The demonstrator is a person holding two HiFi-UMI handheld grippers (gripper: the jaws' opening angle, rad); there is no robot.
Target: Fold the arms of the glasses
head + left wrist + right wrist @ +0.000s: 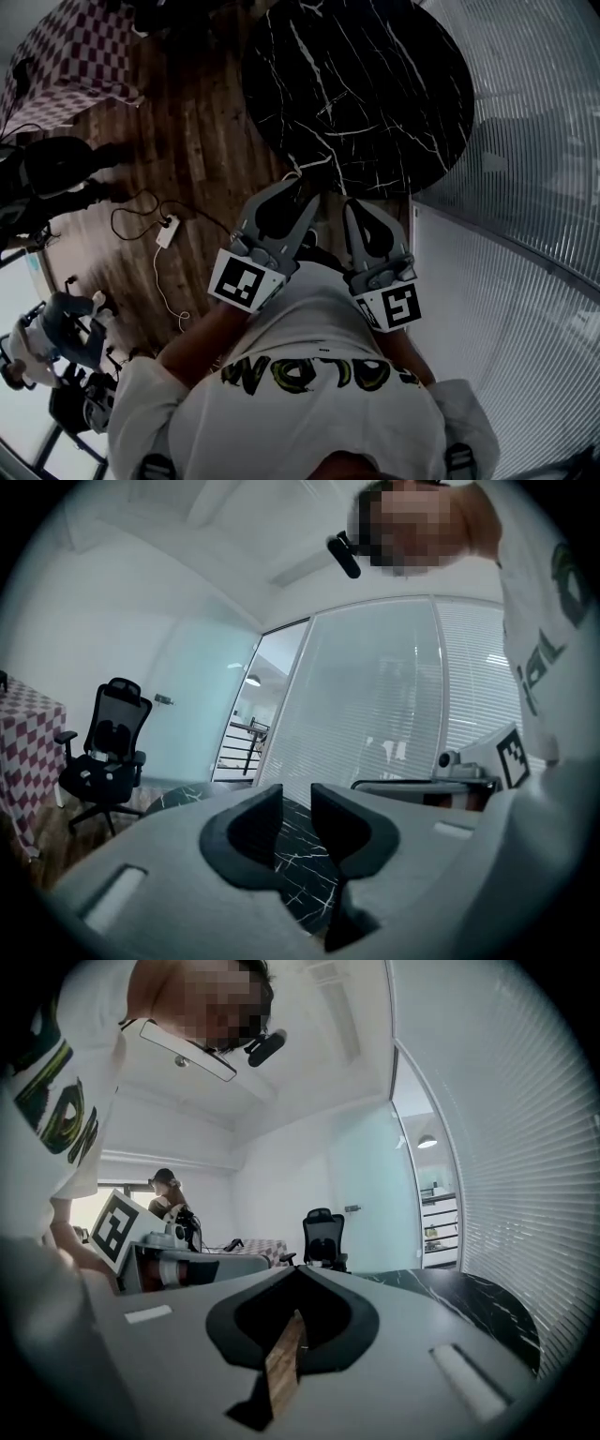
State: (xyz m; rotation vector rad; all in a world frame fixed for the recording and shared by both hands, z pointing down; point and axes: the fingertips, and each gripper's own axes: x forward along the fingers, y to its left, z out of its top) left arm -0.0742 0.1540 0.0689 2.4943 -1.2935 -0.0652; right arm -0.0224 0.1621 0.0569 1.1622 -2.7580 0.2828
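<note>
No glasses show in any view. In the head view both grippers are held close in front of my white shirt and point at the near edge of a round black marble table (375,84). My left gripper (298,180) has its jaws a narrow gap apart in the left gripper view (296,803), with only the marble top (298,869) seen between them and nothing held. My right gripper (354,202) has its jaw tips meeting in the right gripper view (296,1271), and it holds nothing. The table's edge (478,1297) lies to its right.
A wooden floor (197,122) lies left of the table, with a white power strip and cable (167,231). A checkered cloth (70,56) covers a table at the far left. Slatted blinds (534,141) run along the right. A black office chair (103,752) and another person (167,1194) stand farther off.
</note>
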